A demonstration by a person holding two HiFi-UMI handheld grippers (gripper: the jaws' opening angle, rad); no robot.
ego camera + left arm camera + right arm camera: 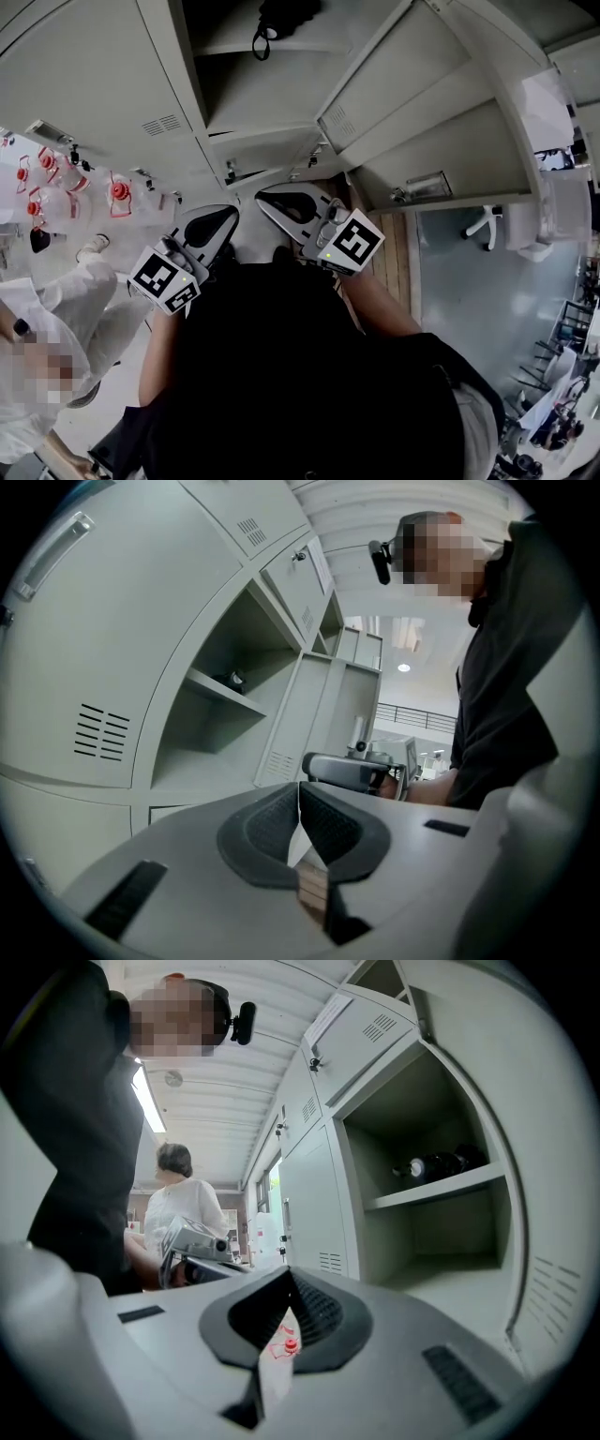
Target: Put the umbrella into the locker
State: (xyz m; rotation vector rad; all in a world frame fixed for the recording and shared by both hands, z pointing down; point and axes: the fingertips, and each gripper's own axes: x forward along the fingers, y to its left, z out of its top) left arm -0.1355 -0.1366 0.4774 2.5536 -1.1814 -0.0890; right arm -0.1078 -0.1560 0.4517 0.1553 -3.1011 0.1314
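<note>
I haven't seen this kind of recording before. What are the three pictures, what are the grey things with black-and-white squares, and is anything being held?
There is no robot here. A person in black holds a two-jaw tool in each hand, and the marker cubes are part of those tools. The head view looks down from a camera on the person's head. The left gripper and right gripper each carry their own camera. Both have their jaws together and hold nothing. In front stands an open locker, with a dark umbrella lying on its shelf.
</note>
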